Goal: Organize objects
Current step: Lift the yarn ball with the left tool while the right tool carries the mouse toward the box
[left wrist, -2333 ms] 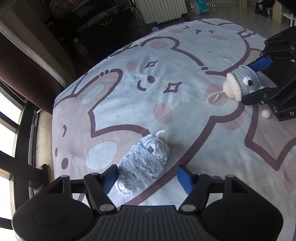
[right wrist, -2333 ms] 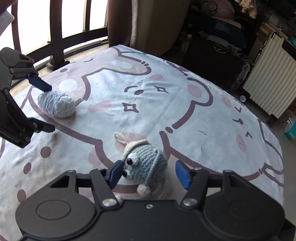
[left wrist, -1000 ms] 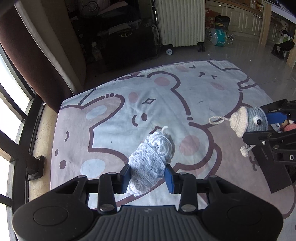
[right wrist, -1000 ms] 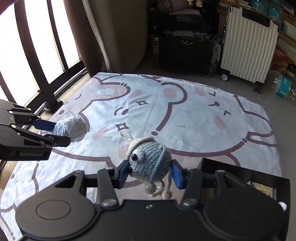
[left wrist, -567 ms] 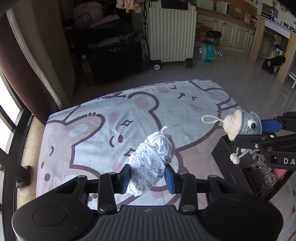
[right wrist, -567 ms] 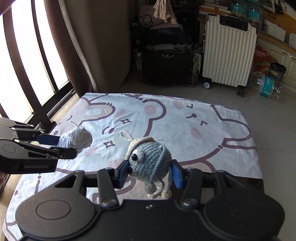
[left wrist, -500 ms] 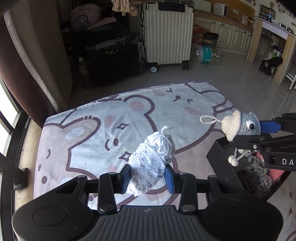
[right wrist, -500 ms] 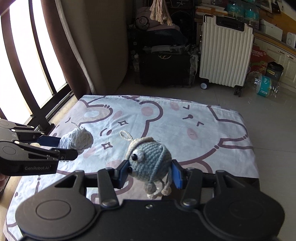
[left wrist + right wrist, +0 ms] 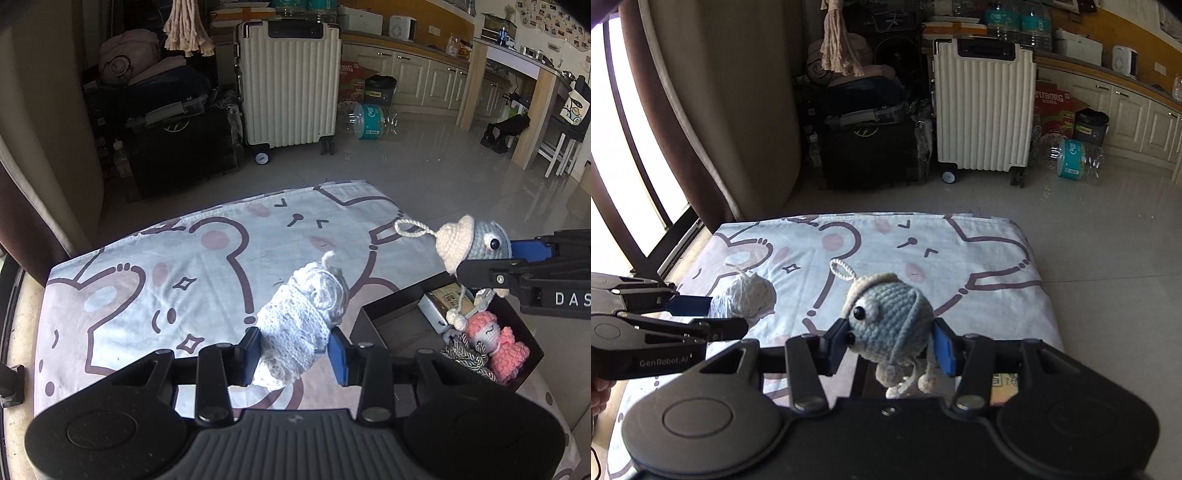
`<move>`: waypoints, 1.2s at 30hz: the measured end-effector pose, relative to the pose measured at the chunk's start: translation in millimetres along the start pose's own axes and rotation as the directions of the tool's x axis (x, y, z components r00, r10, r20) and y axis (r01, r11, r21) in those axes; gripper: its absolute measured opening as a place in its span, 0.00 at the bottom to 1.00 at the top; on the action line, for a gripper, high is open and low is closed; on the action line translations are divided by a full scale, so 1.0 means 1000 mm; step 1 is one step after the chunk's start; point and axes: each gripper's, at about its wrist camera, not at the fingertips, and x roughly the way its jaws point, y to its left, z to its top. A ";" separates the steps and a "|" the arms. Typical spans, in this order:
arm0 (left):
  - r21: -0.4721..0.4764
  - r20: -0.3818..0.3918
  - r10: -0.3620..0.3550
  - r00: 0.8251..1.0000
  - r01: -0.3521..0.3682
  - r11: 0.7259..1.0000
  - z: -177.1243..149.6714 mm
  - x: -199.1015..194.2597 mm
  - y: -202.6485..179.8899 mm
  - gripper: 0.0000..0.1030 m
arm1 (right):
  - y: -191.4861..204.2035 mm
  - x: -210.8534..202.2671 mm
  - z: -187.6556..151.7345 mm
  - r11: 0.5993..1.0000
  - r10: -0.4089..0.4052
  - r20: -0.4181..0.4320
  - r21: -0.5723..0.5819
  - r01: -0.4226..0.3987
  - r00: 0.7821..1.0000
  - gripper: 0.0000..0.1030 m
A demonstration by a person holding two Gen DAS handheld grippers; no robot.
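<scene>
My left gripper [image 9: 295, 349] is shut on a pale blue-white knitted bundle [image 9: 301, 317] and holds it in the air above the cartoon bear sheet [image 9: 207, 266]. The bundle also shows in the right wrist view [image 9: 744, 297], held by the left gripper [image 9: 713, 317]. My right gripper [image 9: 888, 345] is shut on a blue crocheted doll [image 9: 888, 325] with a cream hat and dangling legs. In the left wrist view the doll [image 9: 476, 243] hangs over a black box [image 9: 388, 317], held by the right gripper [image 9: 517, 258].
The black box holds a pink crocheted doll [image 9: 495, 339], a grey tassel [image 9: 465, 354] and a small carton [image 9: 436, 310]. A white suitcase [image 9: 291, 85], dark bags [image 9: 173, 140] and a water bottle [image 9: 369, 118] stand beyond the sheet. A curtain [image 9: 713, 110] and window bars are at the left.
Both grippers closed on their toys, lifted them off the sheet and have kept rising. The black box has come into view under the right gripper's doll.
</scene>
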 end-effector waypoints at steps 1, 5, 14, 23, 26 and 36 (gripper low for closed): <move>0.005 0.001 -0.004 1.000 0.004 1.000 0.001 0.002 -0.003 0.39 | -0.003 0.000 -0.001 1.000 -0.005 0.000 0.008 0.005 1.000 0.48; 0.032 0.006 -0.025 1.000 0.025 0.999 0.003 0.007 -0.017 0.39 | -0.015 0.000 -0.004 0.999 -0.017 -0.005 0.030 0.017 1.000 0.48; 0.109 -0.015 -0.114 0.993 0.115 0.987 0.006 0.030 -0.047 0.39 | -0.033 0.008 -0.012 0.996 -0.042 -0.025 0.080 0.044 0.999 0.48; 0.309 -0.074 -0.204 0.976 0.217 0.926 0.009 0.063 -0.087 0.39 | -0.046 0.013 -0.017 0.989 -0.073 -0.042 0.129 0.078 0.996 0.48; 0.368 -0.095 -0.204 0.974 0.225 0.902 0.010 0.073 -0.098 0.39 | -0.049 0.014 -0.018 0.986 -0.082 -0.048 0.140 0.088 0.995 0.48; 0.429 -0.153 -0.187 0.970 0.236 0.872 -0.001 0.105 -0.110 0.43 | -0.061 0.021 -0.028 0.975 -0.087 -0.076 0.197 0.101 0.993 0.48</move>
